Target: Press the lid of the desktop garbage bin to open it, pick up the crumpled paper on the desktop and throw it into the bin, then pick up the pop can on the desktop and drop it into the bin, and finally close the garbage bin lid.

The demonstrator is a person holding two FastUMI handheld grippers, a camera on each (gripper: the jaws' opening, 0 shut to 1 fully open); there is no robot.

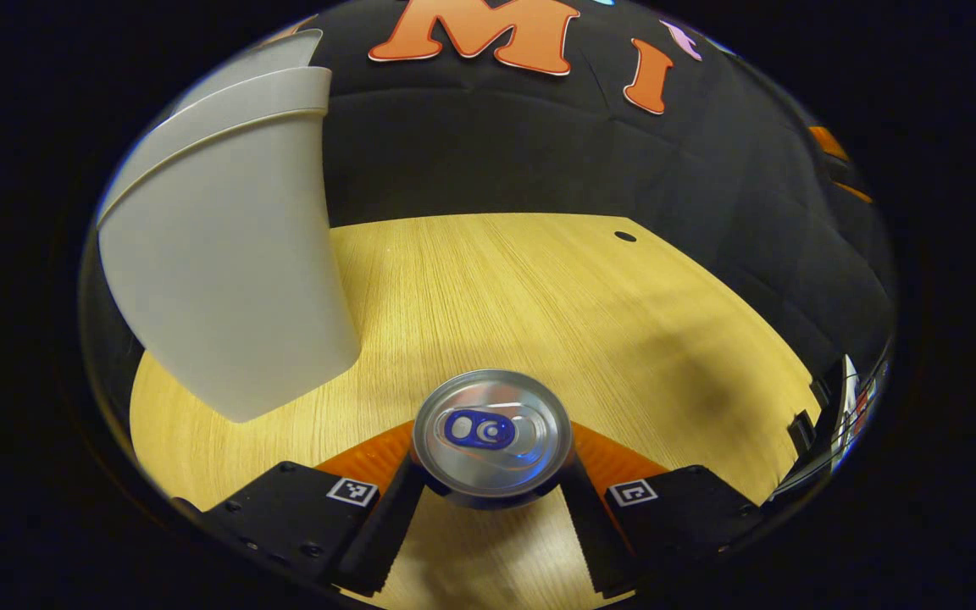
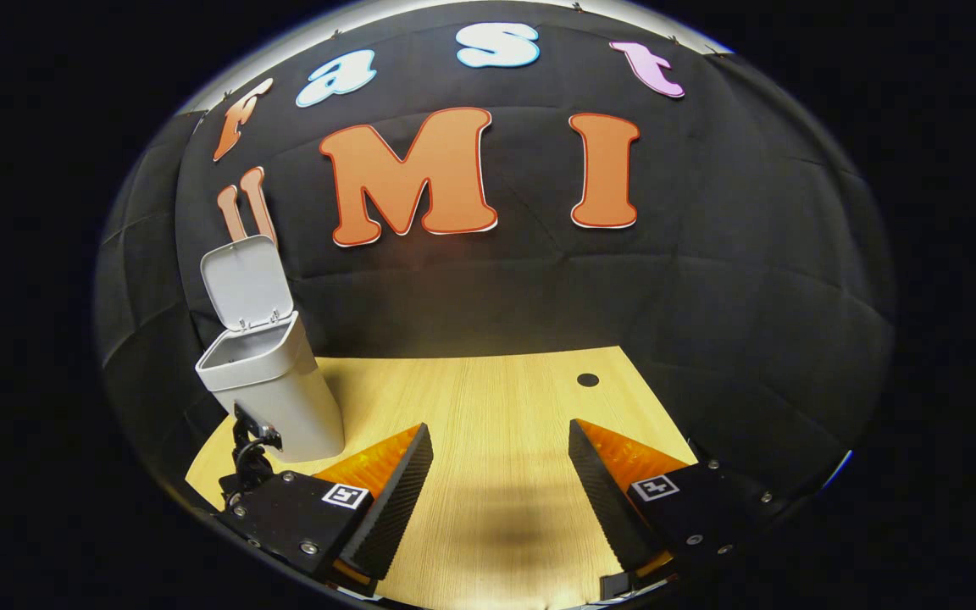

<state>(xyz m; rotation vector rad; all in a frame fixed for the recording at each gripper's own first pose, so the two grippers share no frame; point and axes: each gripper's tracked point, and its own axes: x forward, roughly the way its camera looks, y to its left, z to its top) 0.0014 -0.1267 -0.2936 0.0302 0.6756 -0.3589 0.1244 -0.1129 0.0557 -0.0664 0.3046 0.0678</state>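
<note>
A silver pop can (image 1: 492,432) with a blue pull tab stands between the fingers of my left gripper (image 1: 492,479), its top facing the camera. Both fingers press on its sides. The white garbage bin (image 1: 225,254) rises close by at the upper left of the left gripper view, a short gap from the can. In the right gripper view the same bin (image 2: 272,381) stands at the table's far left with its lid (image 2: 246,284) tipped up and open. My right gripper (image 2: 501,440) hovers over the table, open, with nothing between its fingers.
The wooden table (image 1: 539,288) has a small dark hole (image 1: 625,236) near its far right corner, also seen as the hole (image 2: 588,379). A black device (image 2: 251,440) sits just in front of the bin. Black cloth walls close the back and sides.
</note>
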